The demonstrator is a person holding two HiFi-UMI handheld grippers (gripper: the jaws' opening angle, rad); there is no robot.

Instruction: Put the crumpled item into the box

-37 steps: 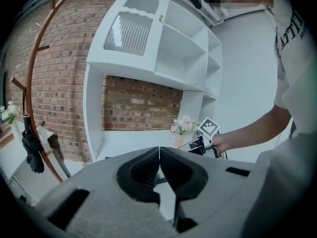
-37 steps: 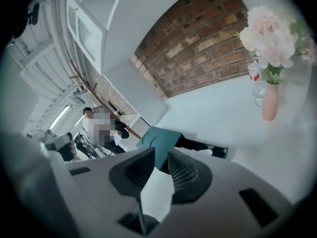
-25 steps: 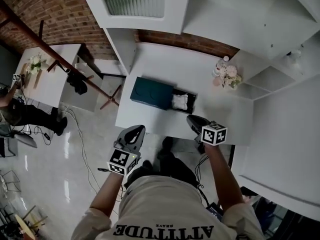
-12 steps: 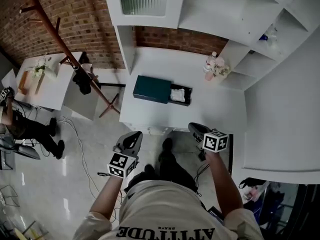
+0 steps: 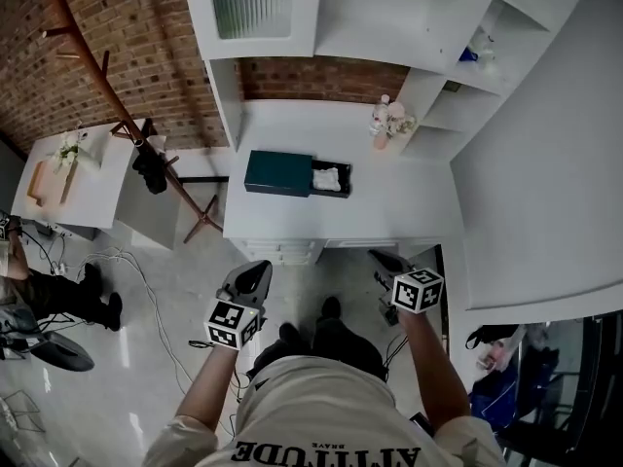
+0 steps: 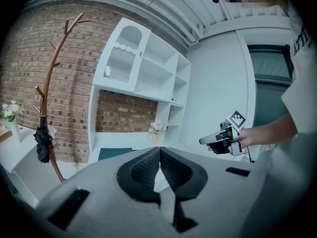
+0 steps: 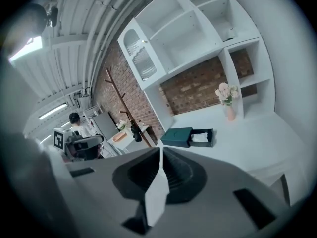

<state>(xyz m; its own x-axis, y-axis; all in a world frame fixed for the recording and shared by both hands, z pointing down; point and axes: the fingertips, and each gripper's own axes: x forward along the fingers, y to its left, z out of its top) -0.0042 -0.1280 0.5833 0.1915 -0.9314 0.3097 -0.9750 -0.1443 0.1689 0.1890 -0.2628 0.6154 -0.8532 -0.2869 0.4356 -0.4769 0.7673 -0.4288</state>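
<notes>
A dark teal box [image 5: 278, 173] lies on the white desk [image 5: 389, 202], its black tray [image 5: 342, 179] pulled out to the right. The white crumpled item [image 5: 325, 176] sits inside that tray; the right gripper view shows the box [image 7: 178, 136] and the crumpled item [image 7: 200, 137] far ahead. My left gripper [image 5: 255, 277] hangs over the floor, well short of the desk's front edge, jaws shut and empty [image 6: 159, 150]. My right gripper [image 5: 383, 259] is also back from the desk, shut with nothing in it [image 7: 161, 150].
A vase of flowers [image 5: 387, 120] stands at the desk's back right, below white shelves [image 5: 389, 17]. A wooden coat rack [image 5: 117, 115] and a side table [image 5: 83, 168] stand at the left. Cables [image 5: 146, 280] trail over the floor, and a person [image 5: 49, 290] is at the far left.
The head view has drawn back from the desk, which now looks smaller and farther off. Both grippers have stayed low and shut, away from the box.
</notes>
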